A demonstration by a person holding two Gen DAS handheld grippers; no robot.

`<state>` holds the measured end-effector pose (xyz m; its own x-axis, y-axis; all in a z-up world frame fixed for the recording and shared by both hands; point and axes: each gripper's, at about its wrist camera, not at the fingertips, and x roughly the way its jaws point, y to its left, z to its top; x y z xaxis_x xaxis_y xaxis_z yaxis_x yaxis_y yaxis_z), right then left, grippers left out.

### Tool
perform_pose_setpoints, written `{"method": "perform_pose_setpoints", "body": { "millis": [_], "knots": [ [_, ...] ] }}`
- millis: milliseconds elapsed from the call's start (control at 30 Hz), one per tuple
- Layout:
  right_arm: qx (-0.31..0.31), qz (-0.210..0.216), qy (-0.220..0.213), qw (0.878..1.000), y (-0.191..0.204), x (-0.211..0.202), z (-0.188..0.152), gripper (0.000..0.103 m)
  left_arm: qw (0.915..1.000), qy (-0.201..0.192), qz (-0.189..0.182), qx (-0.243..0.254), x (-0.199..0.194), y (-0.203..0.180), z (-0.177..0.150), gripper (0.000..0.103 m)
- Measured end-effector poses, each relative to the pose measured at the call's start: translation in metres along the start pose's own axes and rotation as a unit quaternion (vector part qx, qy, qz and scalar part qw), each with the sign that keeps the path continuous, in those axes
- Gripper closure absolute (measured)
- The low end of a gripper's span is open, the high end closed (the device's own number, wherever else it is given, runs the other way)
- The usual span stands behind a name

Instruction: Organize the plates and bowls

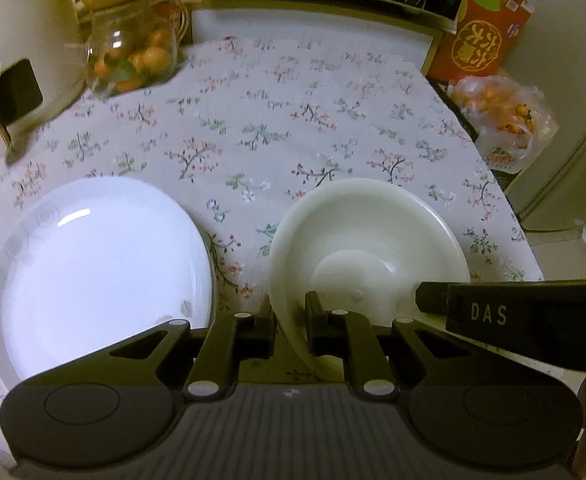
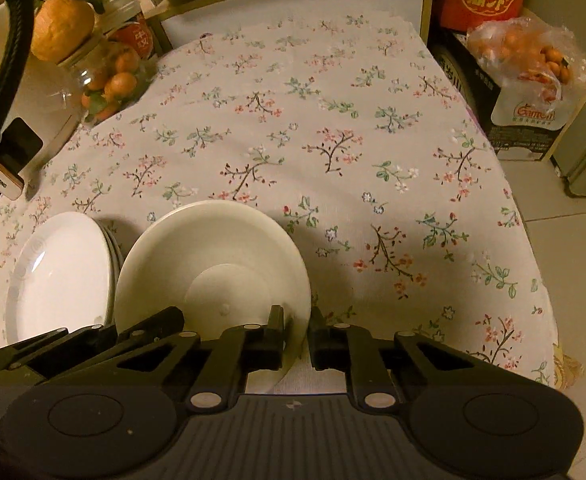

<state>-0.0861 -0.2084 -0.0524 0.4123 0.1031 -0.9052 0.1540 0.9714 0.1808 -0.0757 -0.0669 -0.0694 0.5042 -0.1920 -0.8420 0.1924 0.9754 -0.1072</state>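
both my hand-held grippers, left (image 1: 291, 320) and right (image 2: 297, 330), pinch the bowl (image 1: 369, 236) rim on opposite sides; plate (image 1: 97, 268) sits just left.

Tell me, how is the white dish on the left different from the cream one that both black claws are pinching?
The plate is flat, shallow and bluish white; the bowl is deeper and cream. The plate bears faint ring patterns near its rim; the bowl is plain. The plate lies free, while the left gripper and right gripper clamp the bowl's rim. Both are round and empty, on the flowered tablecloth.
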Motion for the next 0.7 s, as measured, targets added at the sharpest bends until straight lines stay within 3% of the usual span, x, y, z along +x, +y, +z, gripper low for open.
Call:
{"method": "perform_pose_setpoints", "body": {
  "millis": [400, 700],
  "knots": [
    [-0.018, 0.020, -0.093, 0.995, 0.013, -0.033, 0.013, 0.092, 0.9970, -0.075, 0.016, 0.003, -0.031, 0.005, 0.016, 0.089],
    [-0.045, 0.024, -0.131, 0.990, 0.039, -0.041, 0.019, 0.092, 0.9956, -0.089, 0.026, -0.013, -0.040, 0.021, 0.018, 0.088]
  ]
}}
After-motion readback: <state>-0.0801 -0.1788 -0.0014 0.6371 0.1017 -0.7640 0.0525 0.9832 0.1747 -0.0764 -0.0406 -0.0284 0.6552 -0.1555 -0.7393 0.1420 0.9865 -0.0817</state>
